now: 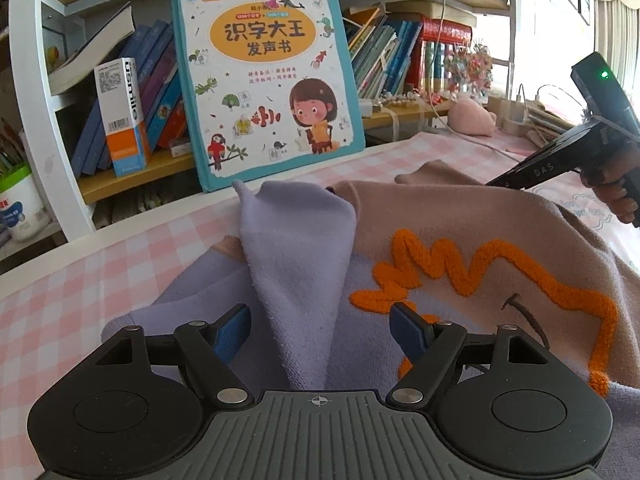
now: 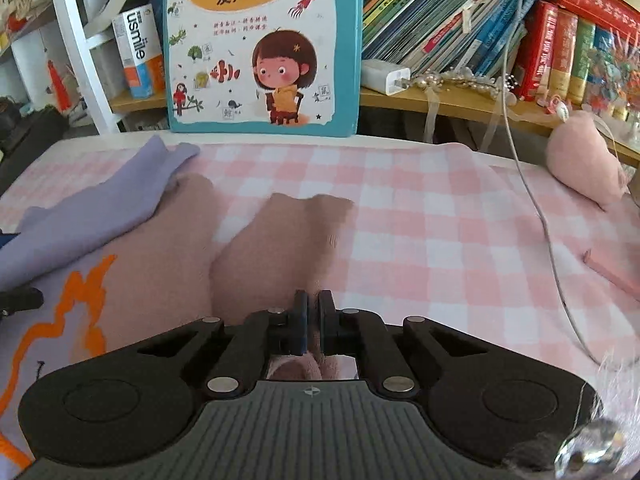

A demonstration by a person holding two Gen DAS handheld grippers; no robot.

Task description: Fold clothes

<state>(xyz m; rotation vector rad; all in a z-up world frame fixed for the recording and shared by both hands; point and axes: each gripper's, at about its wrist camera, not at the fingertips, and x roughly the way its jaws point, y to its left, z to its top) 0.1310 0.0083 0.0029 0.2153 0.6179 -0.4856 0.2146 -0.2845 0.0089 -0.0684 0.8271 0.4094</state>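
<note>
Two grippers on sweatshirt (image 1: 460,240), spread on checked tablecloth (image 2: 440,220): right gripper (image 2: 313,312) pinches pink sleeve (image 2: 288,240), left gripper (image 1: 320,328) gapes over lilac sleeve (image 1: 296,240). Risk: thin pinch slips, sleeve drops.

The right gripper (image 2: 313,320) has its black jaws pinched together on a fold of the dusty-pink knit sleeve (image 2: 276,240), which lies on the pink-and-white checked tablecloth (image 2: 440,232). Left of it, a lilac sleeve (image 2: 108,208) drapes across the sweater's pink and lilac body with an orange fuzzy squiggle (image 2: 84,300). A teal-edged children's picture book (image 2: 260,44) stands behind.
</note>
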